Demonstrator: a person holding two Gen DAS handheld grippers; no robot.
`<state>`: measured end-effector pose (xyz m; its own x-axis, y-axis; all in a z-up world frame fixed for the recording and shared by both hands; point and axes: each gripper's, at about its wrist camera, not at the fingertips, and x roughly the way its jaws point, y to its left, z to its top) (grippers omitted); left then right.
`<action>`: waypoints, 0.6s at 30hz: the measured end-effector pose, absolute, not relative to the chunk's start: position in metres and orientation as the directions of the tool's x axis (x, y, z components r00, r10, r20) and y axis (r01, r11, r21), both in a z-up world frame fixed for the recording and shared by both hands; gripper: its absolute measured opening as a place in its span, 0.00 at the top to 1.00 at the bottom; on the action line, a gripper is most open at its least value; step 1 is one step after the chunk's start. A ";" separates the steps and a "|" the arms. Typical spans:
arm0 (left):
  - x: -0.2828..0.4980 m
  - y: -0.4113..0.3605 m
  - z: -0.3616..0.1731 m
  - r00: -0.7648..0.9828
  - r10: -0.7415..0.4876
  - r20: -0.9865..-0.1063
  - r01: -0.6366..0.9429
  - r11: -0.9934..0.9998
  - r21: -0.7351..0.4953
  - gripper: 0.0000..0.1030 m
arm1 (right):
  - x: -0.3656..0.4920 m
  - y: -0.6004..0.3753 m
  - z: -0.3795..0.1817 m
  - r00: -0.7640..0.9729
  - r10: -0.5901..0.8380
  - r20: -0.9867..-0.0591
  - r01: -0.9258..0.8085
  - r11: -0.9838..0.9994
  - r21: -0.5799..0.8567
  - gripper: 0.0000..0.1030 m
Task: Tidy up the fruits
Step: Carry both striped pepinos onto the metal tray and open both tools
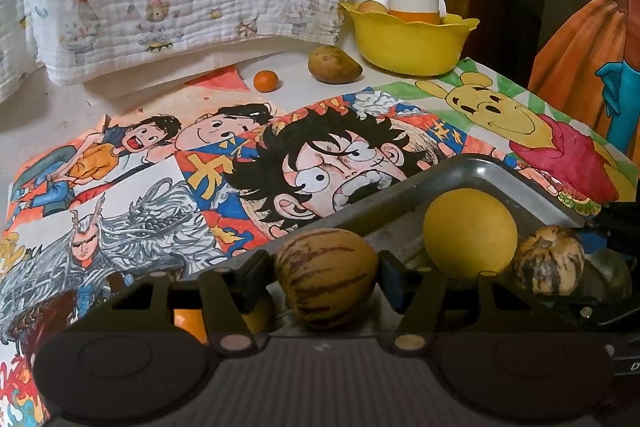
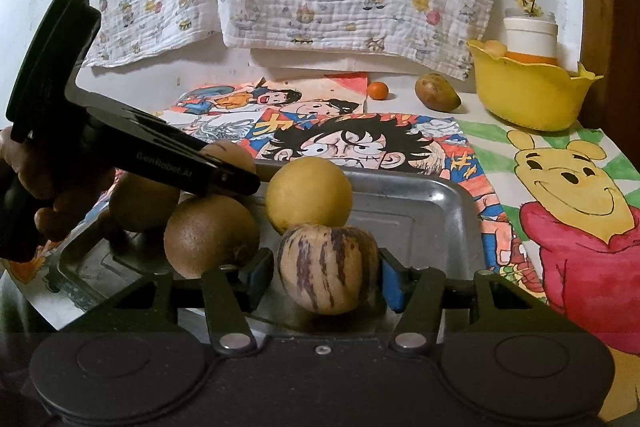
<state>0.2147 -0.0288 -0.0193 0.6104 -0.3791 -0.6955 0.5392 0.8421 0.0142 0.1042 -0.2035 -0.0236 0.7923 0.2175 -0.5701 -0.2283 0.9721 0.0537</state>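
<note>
The metal tray [image 2: 452, 211] already carries several fruits: a round yellow fruit [image 2: 309, 194], two brown ones [image 2: 211, 239], and two striped melons. The right gripper [image 2: 327, 273] pinches one striped melon [image 2: 328, 269] between its blue pads, low over the tray. The left gripper [image 1: 326, 277] pinches the other striped melon [image 1: 326, 277] in the same way, at the tray's edge. Three pieces are not yet gathered (as far as I can see): a small orange [image 1: 265, 81] and a mango [image 1: 334, 65] on the table, well apart from the tray, and one fruit inside the yellow bowl [image 1: 408, 47]. I judge the work about half done.
</note>
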 end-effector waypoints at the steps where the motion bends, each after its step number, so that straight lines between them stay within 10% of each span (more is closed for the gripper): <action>1: 0.213 -0.029 -0.019 0.613 -0.379 -0.693 0.539 0.842 0.015 0.34 | 0.103 -0.203 -0.024 0.792 0.217 -0.570 -0.227 0.972 0.055 0.41; 18: 0.169 -0.010 0.001 0.711 -0.355 -0.607 0.440 0.898 -0.010 0.03 | 0.081 -0.209 -0.013 0.818 0.228 -0.529 -0.208 0.973 0.098 0.15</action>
<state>0.1694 -0.0098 0.0011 0.7109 -0.3546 -0.6074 0.4396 0.8982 -0.0099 0.0809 -0.2094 -0.0127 0.8177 0.2278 -0.5287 -0.2080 0.9732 0.0977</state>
